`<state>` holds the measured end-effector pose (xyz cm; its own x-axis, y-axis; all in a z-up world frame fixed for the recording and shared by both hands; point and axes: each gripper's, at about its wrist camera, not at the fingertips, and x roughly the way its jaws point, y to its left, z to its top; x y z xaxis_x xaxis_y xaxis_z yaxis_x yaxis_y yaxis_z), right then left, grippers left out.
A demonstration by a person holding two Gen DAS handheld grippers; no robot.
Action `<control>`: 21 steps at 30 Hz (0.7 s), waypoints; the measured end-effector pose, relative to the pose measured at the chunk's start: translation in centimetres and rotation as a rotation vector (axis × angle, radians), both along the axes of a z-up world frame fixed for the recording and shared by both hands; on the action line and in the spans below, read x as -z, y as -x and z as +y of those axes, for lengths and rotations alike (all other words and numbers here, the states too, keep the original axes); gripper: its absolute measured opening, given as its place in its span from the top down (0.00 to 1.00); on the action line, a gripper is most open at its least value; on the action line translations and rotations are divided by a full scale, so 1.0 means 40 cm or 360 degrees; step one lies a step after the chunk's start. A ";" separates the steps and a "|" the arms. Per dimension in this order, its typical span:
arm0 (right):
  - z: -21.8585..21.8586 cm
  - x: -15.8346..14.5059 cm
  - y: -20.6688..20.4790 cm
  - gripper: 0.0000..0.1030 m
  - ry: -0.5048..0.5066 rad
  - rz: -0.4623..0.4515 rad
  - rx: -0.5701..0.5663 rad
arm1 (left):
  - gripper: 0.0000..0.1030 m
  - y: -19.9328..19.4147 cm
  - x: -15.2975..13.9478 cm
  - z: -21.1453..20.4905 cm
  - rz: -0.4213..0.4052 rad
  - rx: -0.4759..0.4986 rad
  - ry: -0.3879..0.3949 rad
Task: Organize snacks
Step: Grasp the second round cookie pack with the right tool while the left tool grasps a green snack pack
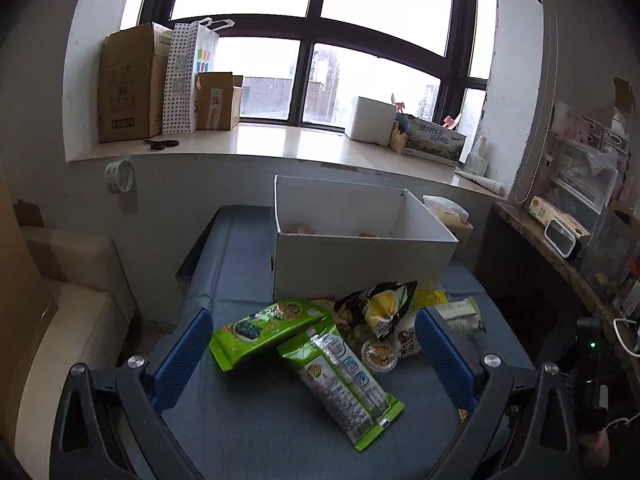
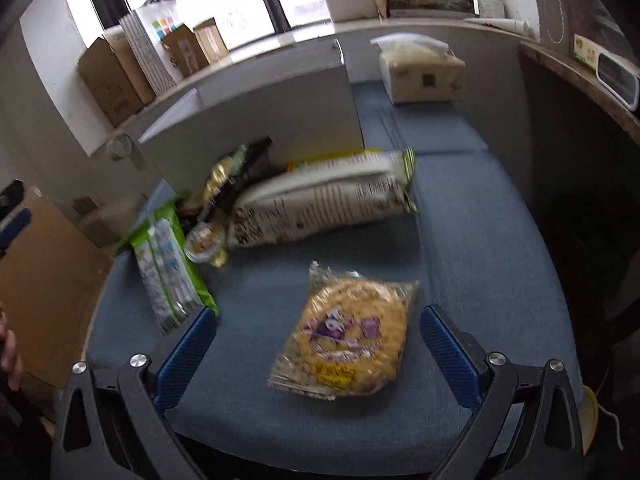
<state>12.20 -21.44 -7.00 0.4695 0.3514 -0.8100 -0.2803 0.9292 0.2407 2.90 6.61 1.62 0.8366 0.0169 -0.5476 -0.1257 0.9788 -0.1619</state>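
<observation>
A blue cushion [image 1: 256, 432] carries everything, with a white box [image 1: 360, 256] standing open at its far end below the window sill [image 1: 280, 142]; a few small items lie in the bottom of the box, too hidden to name. The snacks sit in a loose heap just in front of the box: a big white bag [image 2: 320, 204] lying on its side, two green packs [image 1: 332, 368] crossed one over the other, a dark pouch [image 1: 380, 304] leaning up among them, and a small jelly cup [image 1: 379, 354] touching the pile. Apart from the heap, nearer the right gripper [image 2: 318, 354], a round yellow cake pack [image 2: 348, 340] lies flat on the cushion between that gripper's blue fingers [image 2: 186, 356], which stand wide apart and touch nothing. The left gripper [image 1: 316, 354] hangs over the green packs with its jaws likewise spread and empty. The right view is blurred. A tissue pack [image 2: 424, 72] rests beside the box
</observation>
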 end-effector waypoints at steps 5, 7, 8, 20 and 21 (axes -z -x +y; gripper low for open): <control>0.033 0.087 -0.019 0.00 0.0154 0.0056 -0.0043 | 0.00 0.022 0.064 -0.008 0.0102 -0.0018 0.0036; 0.040 0.105 -0.033 0.00 0.0169 0.0054 -0.0054 | 0.00 0.019 0.086 -0.010 0.0138 -0.0045 0.0041; 0.040 0.105 -0.035 0.00 0.0189 0.0015 -0.0042 | 0.00 0.014 0.096 -0.011 0.0159 -0.0043 0.0052; 0.021 0.093 -0.020 0.24 0.0268 -0.0089 -0.0006 | 0.00 -0.044 0.178 -0.058 0.0314 -0.0034 0.0046; 0.011 0.081 -0.013 0.24 0.0229 -0.0106 0.0008 | 0.00 -0.057 0.191 -0.066 0.0341 -0.0029 0.0043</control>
<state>12.70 -21.02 -10.25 0.5255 0.2316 -0.8187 -0.2862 0.9543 0.0862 5.18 3.97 -6.00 0.7009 0.0140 -0.7131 -0.1777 0.9717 -0.1555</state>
